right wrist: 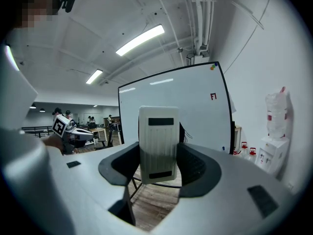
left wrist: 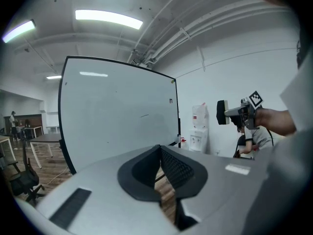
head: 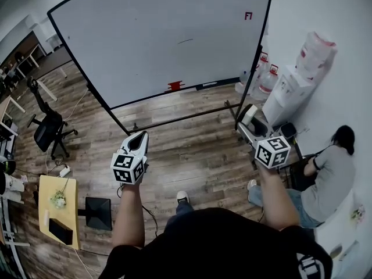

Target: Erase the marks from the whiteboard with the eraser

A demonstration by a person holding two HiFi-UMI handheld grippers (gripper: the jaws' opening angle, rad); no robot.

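Observation:
A big whiteboard [head: 145,39] on a stand faces me across the wood floor. It carries a short dark stroke [head: 185,40] near its middle and a small red mark [head: 248,15] at the upper right. My right gripper [head: 249,117] is shut on a white eraser [right wrist: 158,143], held upright between its jaws and well short of the board [right wrist: 195,106]. The red mark [right wrist: 213,96] shows past the eraser. My left gripper [head: 139,136] is shut with nothing in it; in its own view the gripper [left wrist: 159,155] points at the board [left wrist: 117,111] and the dark stroke [left wrist: 144,115].
A red object [head: 174,86] sits on the board's bottom rail. A water dispenser [head: 296,80] and spare bottles [head: 264,77] stand at the right wall. A person [head: 331,173] sits lower right. An office chair [head: 49,127] and a small yellow table [head: 58,205] are at left.

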